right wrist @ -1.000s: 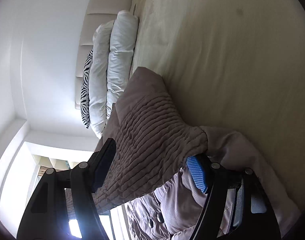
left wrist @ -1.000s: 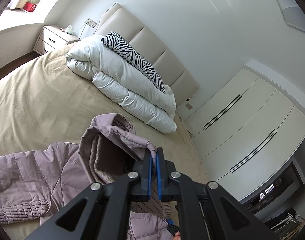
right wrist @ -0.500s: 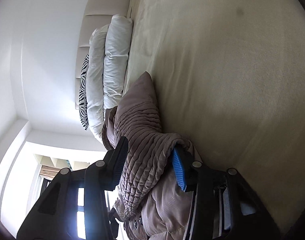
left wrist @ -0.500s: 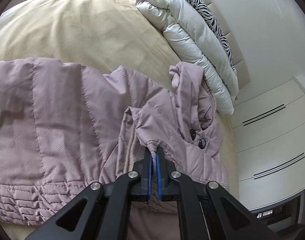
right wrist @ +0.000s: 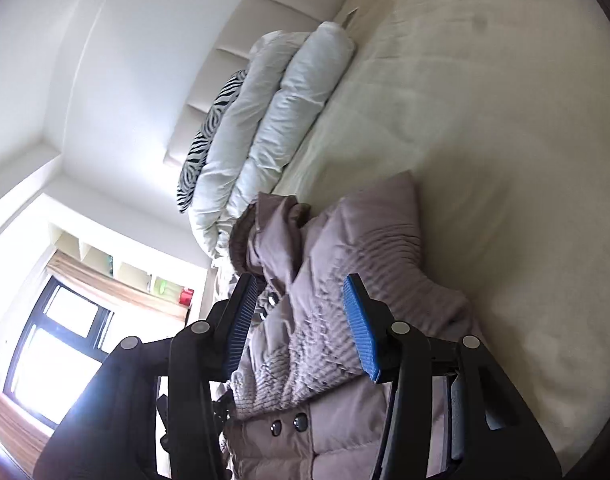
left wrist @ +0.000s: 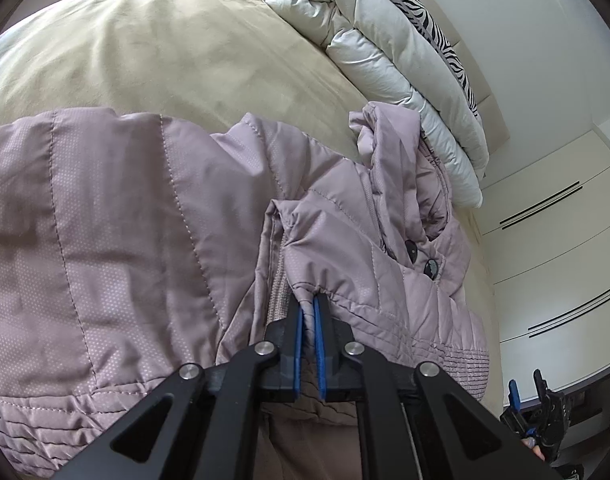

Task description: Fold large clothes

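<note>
1. My left gripper (left wrist: 310, 304) is clenched on a pinch of the mauve quilted puffer jacket (left wrist: 145, 240); its blue pads (left wrist: 298, 344) nip a fold of the fabric right at their tips, next to the zipper edge.
2. My right gripper (right wrist: 301, 304) stands released. Its jaws have just been opening a little, and the ribbed sleeve of the jacket (right wrist: 369, 256) lies beyond them, between the ribbed blue pads (right wrist: 359, 332) in this view but not pressed by either one. In the left wrist view the same gripper (left wrist: 525, 394) shows low at the right, clear of the cloth.
3. The jacket lies spread on the beige bedspread (left wrist: 165, 48), near my side of the bed, with two dark round buttons (left wrist: 421, 258) showing by the collar and the hood (left wrist: 393, 140) bunched at its far end.
4. Past the hood a folded white duvet (left wrist: 389, 60) rests across the bed, just beside the jacket.
5. A zebra-striped pillow (left wrist: 425, 12) lies behind the duvet, against the padded cream headboard (right wrist: 265, 24).
6. White wardrobe doors (left wrist: 561, 272) stand to the right of the bed.
</note>
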